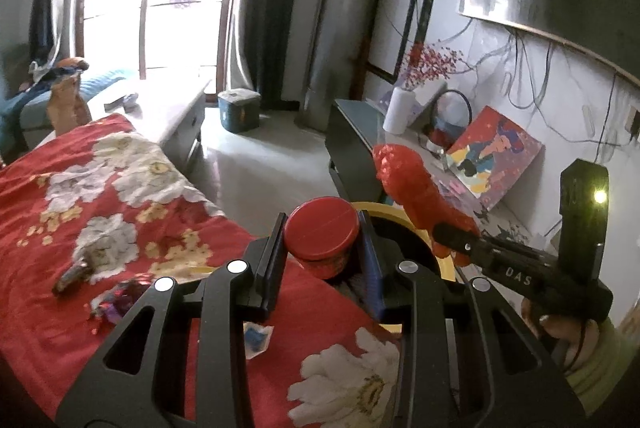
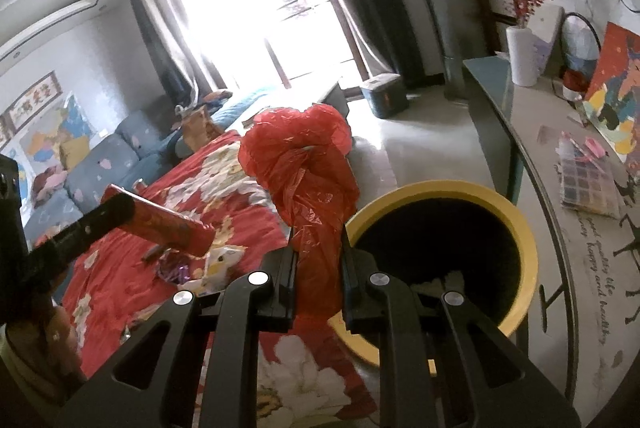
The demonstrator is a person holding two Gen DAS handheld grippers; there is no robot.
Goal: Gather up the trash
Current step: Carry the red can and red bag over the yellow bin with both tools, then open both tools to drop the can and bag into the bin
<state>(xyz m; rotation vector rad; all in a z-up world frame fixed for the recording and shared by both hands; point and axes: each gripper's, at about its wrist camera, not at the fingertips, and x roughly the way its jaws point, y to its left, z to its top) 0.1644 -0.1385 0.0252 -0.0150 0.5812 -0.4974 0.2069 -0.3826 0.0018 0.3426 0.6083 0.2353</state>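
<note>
The bed cover [image 1: 80, 188] is red with white and yellow flowers. At three o'clock from it stands a bin [image 2: 520, 228], yellow outside and black inside. The plastic bag [image 2: 312, 180] is red.

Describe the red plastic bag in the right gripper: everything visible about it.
The red plastic bag is thin, crinkly, translucent film, bunched and twisted into a rope-like wad with a puffy, knotted-looking top. It stands roughly upright, its lower part pinched between the fingers of the right gripper, which is shut on it. It hangs in the air beside the open yellow-rimmed bin, above the red floral cloth. Nothing else visibly touches it. The left wrist view shows it from the side, just past the bin's rim.
</note>
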